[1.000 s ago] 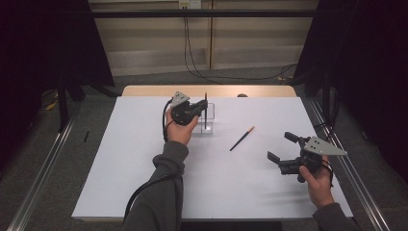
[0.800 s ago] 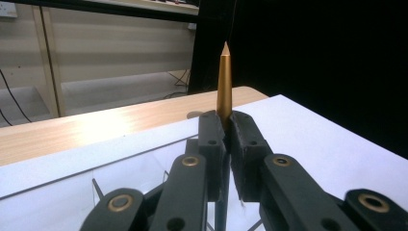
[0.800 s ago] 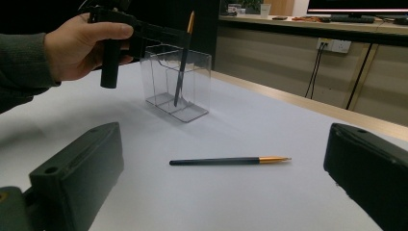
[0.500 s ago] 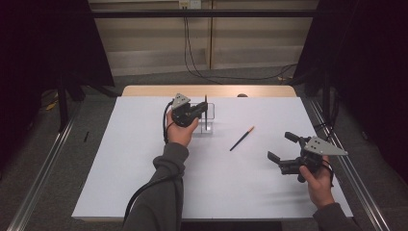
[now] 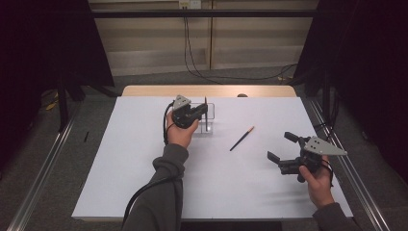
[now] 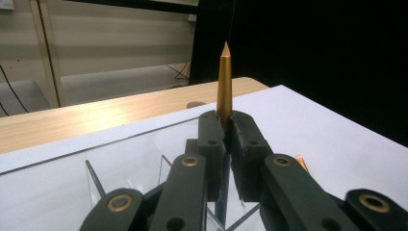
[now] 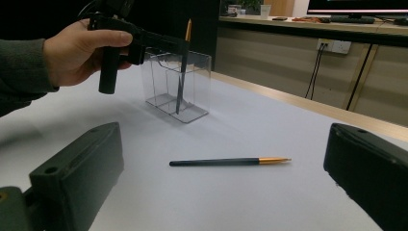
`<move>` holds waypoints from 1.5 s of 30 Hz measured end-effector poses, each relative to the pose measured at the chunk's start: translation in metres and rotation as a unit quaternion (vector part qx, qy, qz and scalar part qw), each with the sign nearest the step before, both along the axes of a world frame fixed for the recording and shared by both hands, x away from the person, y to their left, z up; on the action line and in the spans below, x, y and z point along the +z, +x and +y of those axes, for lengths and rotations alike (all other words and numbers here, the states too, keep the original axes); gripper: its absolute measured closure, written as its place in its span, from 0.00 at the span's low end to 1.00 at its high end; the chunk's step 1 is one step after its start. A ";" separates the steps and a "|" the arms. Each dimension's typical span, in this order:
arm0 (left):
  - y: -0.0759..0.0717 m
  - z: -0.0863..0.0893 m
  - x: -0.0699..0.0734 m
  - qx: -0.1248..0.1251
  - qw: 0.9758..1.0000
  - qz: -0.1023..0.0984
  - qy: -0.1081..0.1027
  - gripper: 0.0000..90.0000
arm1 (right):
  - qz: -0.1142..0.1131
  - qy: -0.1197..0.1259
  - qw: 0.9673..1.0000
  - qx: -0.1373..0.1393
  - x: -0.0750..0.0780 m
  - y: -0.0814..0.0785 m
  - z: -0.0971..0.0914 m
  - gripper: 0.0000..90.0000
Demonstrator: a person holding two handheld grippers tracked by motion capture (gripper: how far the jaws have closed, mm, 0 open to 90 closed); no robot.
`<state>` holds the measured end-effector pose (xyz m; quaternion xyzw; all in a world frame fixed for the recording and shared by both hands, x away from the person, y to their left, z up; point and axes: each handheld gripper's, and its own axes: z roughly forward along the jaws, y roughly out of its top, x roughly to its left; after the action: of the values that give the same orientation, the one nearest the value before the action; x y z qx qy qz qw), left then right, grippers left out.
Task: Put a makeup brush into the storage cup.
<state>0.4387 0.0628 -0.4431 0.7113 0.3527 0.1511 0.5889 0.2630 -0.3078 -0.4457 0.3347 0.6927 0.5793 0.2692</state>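
Observation:
My left gripper [image 5: 204, 111] [image 6: 226, 126] is shut on a dark pen with a gold tip [image 6: 224, 79] [image 5: 206, 114] [image 7: 183, 67]. The pen stands upright with its lower end inside a clear plastic holder [image 5: 210, 122] [image 7: 175, 86] [image 6: 144, 163] at the back middle of the white table. A second pen [image 5: 241, 138] [image 7: 230, 161], dark with a gold tip, lies flat on the table to the right of the holder. My right gripper [image 5: 281, 147] hovers open near the table's right edge, nothing between its jaws, facing that loose pen.
The white sheet [image 5: 120, 159] covers the table, with a wooden edge [image 5: 211, 91] along the far side. Metal rails [image 5: 43, 163] run along both sides on the floor. Cables [image 5: 192, 53] hang by the back wall.

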 end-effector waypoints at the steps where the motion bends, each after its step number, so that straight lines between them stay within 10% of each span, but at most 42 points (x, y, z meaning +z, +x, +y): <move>1: 0.000 0.000 0.000 0.000 1.000 0.000 -0.001 0.93 | 0.000 0.000 1.000 0.000 0.000 0.000 0.000 0.00; 27: -0.002 -0.002 -0.002 0.000 1.000 0.003 0.016 0.92 | 0.002 0.000 1.000 -0.001 0.000 0.000 0.000 0.00; 45: -0.005 -0.004 0.008 0.001 1.000 -0.011 0.015 0.69 | 0.000 -0.004 1.000 0.000 0.000 0.000 0.000 0.00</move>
<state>0.4337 0.0592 -0.4350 0.7176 0.3450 0.1650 0.5820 0.2629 -0.3074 -0.4452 0.3333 0.6951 0.5768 0.2703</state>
